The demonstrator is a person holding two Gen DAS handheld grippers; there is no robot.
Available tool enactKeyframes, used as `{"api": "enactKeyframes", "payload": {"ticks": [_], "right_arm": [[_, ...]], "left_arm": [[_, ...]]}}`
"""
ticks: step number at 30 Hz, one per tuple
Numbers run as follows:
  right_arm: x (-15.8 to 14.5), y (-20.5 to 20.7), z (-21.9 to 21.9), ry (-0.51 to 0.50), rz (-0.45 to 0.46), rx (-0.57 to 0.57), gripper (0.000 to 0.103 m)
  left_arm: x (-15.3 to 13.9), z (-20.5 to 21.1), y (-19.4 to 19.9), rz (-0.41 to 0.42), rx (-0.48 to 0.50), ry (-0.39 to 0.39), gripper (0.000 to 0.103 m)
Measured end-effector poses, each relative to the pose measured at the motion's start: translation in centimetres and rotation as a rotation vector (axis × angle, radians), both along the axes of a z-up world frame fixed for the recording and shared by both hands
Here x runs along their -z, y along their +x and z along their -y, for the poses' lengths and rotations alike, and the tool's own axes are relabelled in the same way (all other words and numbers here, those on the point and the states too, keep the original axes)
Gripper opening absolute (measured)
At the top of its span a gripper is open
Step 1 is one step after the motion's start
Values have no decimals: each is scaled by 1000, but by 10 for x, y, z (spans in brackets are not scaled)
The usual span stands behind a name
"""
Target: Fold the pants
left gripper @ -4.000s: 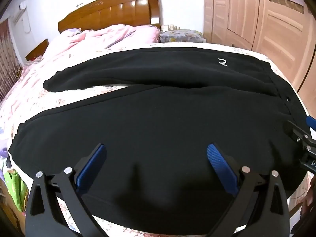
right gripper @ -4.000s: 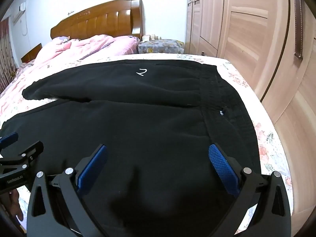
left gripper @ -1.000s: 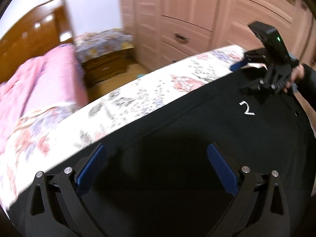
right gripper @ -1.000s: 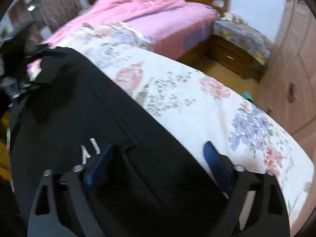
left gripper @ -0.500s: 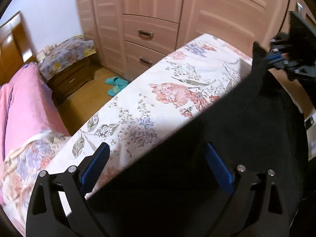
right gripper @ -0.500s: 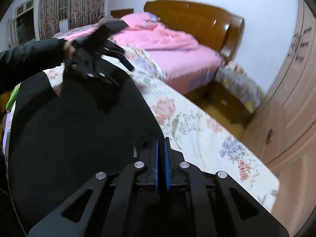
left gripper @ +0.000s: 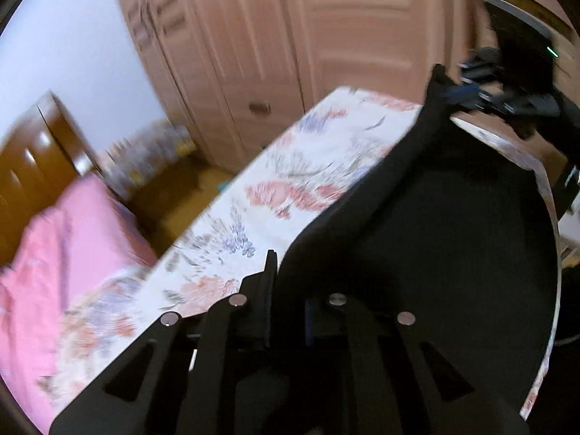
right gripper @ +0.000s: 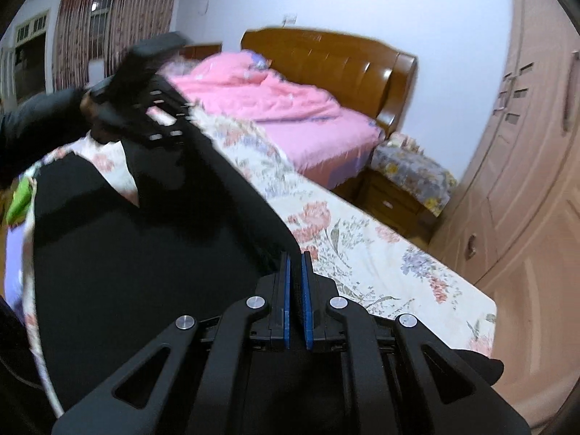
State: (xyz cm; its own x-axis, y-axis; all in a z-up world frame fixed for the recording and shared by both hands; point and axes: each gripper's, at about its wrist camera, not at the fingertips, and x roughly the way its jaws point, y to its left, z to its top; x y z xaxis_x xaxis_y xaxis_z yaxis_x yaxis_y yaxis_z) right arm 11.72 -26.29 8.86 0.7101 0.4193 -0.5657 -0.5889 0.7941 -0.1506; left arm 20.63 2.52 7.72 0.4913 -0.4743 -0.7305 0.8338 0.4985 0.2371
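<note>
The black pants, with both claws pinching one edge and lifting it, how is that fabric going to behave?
Probably floppy: the black pants sag in a curve between the right claw and the left claw. They look thick, so perhaps fairly heavy. The lifted edge will likely droop and fold over as soon as it is moved across the floral bedspread.

Nothing here can be read. No lettering, number or brand shows on the black pants (right gripper: 145,261), on the floral bedsheet (right gripper: 380,253) or on the wardrobe doors (left gripper: 362,36); the left-hand view is too smeared to tell.
</note>
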Motion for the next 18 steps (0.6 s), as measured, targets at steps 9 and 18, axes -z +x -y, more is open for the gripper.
{"api": "enactKeyframes", "payload": {"ticks": [9,18], "right_arm": [[29,-132,-1,77,-50,-7,9],[114,-167,4,175,-265,129,12]], "left_arm": [[11,-10,-209,160,-3,95,10],[116,4,-240,-29,-181,72,18]]}}
